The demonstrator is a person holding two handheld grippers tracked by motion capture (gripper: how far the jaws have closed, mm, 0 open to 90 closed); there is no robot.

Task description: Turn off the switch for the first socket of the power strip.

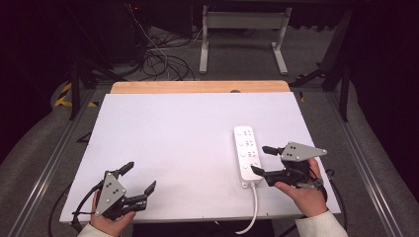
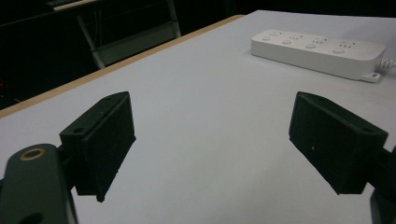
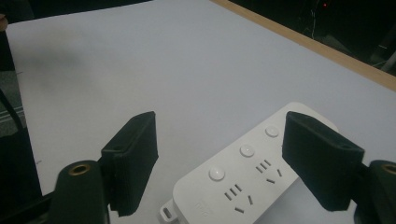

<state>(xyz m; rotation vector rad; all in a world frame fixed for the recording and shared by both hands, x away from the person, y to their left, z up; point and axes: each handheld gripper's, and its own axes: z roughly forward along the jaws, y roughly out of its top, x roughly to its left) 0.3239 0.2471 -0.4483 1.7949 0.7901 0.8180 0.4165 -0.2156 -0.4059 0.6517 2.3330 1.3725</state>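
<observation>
R tool (image 1: 261,159) wide open beside power strip (image 1: 247,154), not touching; L tool (image 1: 140,177) wide open, nothing between.

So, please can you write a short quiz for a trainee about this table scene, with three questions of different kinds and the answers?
1. True or false: the right gripper is clamped on the power strip.
2. Which gripper is nearer the power strip? A) the left gripper B) the right gripper
3. Fill in: the strip's white cable runs off the ____ edge of the white board, the one on the person's side.

Key
1. False: its jaws stand open beside the strip, and the pads do not press on it.
2. B
3. near
</observation>
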